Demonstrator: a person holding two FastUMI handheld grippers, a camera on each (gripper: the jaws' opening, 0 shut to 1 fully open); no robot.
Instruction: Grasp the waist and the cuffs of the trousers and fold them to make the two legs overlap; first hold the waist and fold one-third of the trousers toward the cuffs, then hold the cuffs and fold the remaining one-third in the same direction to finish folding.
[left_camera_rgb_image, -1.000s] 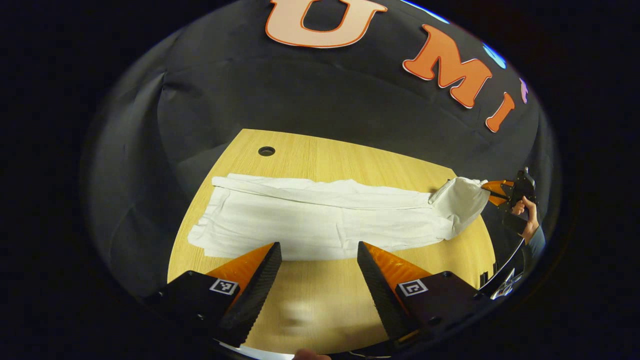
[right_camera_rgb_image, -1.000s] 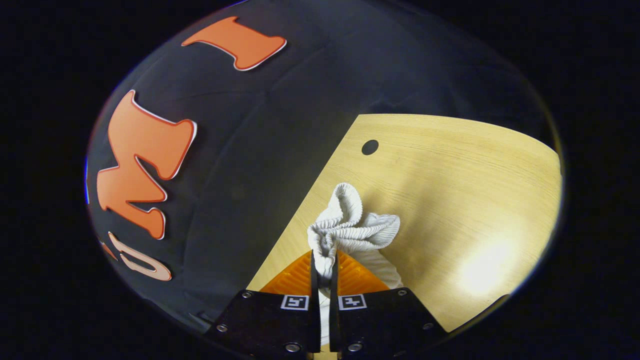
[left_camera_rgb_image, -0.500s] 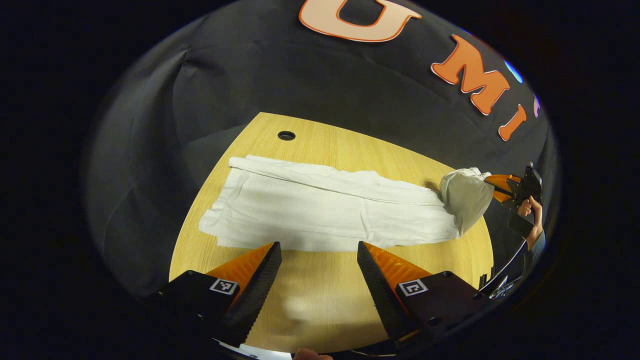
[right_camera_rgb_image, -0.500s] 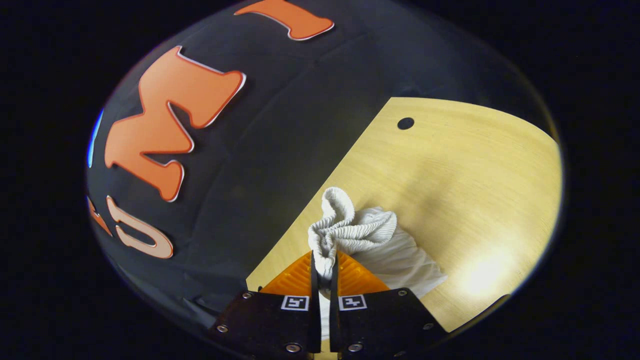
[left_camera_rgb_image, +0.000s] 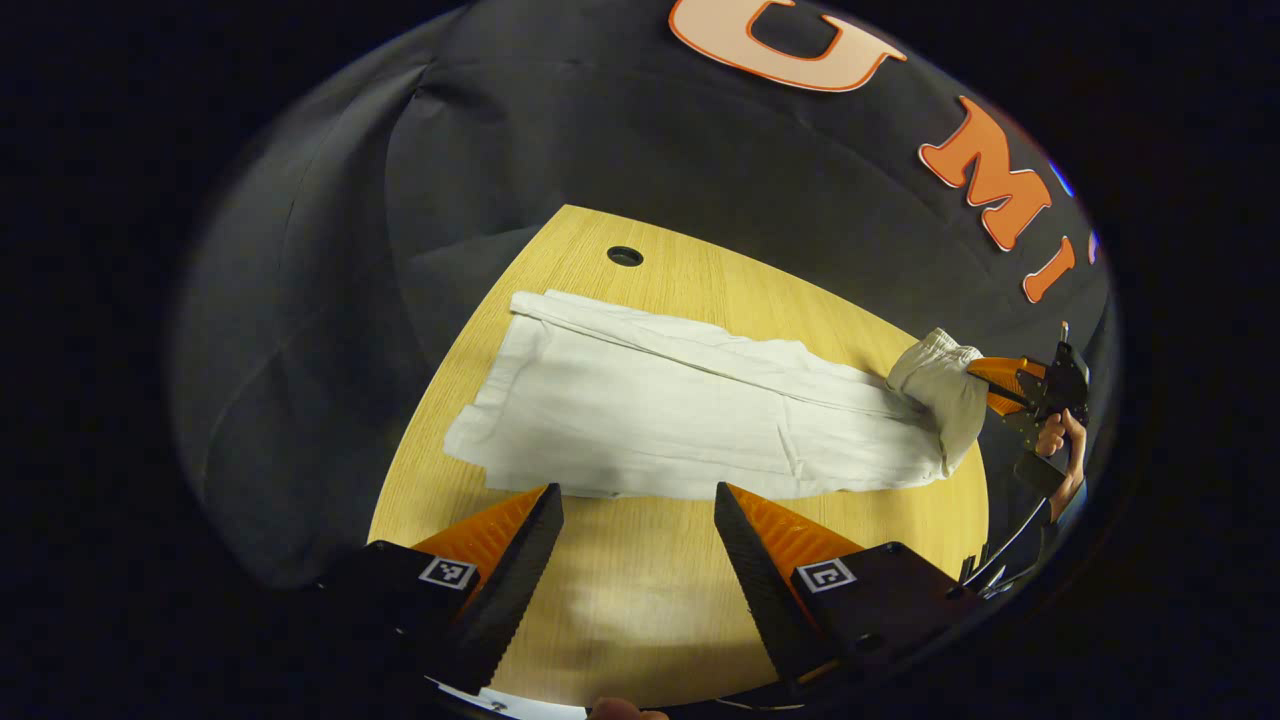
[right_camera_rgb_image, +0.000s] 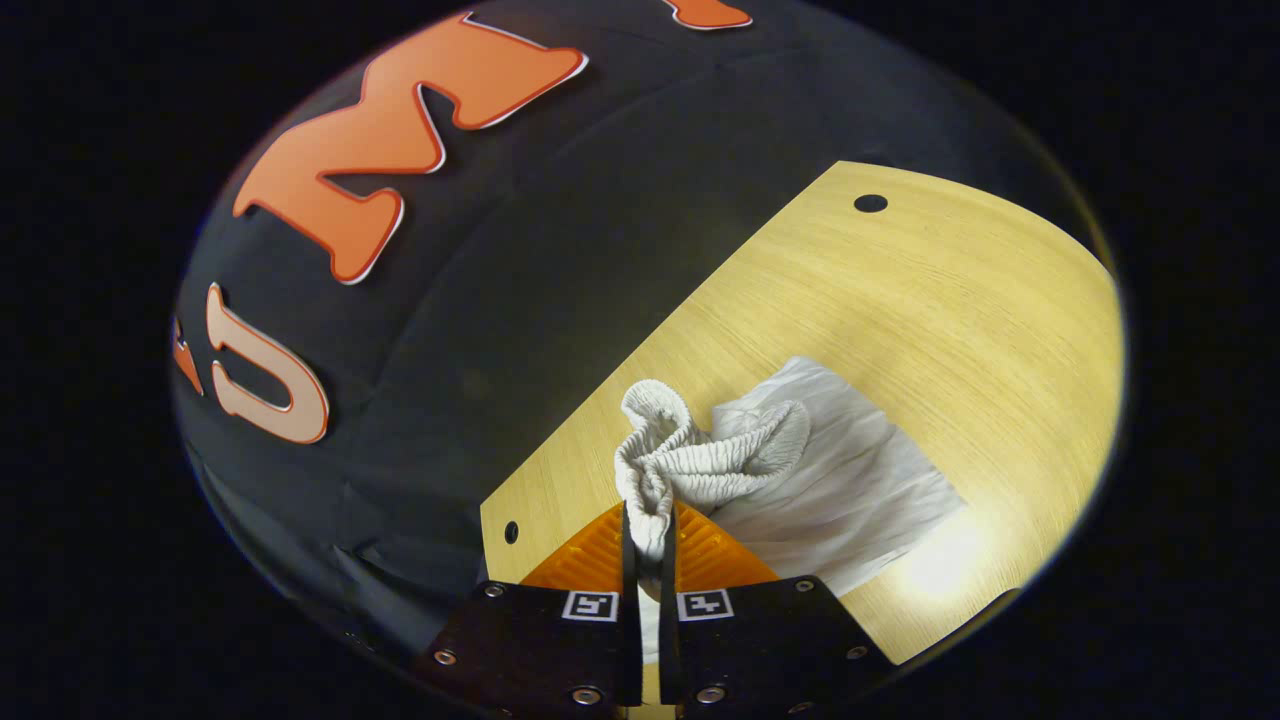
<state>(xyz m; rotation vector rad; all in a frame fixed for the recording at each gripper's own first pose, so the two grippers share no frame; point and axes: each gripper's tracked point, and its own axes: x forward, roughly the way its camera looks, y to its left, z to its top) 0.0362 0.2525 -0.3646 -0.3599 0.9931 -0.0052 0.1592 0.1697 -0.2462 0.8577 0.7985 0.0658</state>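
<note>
Pinching the ribbed waistband (right_camera_rgb_image: 690, 455) of the white trousers (left_camera_rgb_image: 680, 415), the right hand-held gripper (right_camera_rgb_image: 648, 530) holds it lifted at the table's (left_camera_rgb_image: 640, 620) far end. Both legs lie flat along the table. The left hand-held gripper (left_camera_rgb_image: 638, 520) hovers with fingers spread, empty, beside the trousers' near edge.

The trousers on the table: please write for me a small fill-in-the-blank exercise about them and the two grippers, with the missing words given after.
1. The right gripper is shut on the ribbed ______ of the white trousers.
2. The left gripper has its fingers ______ and holds nothing.
3. The trouser legs lie flat on the wooden ______.
4. Near the far edge of the table there is a small round ______.

Missing words: waist; open; table; hole
</note>
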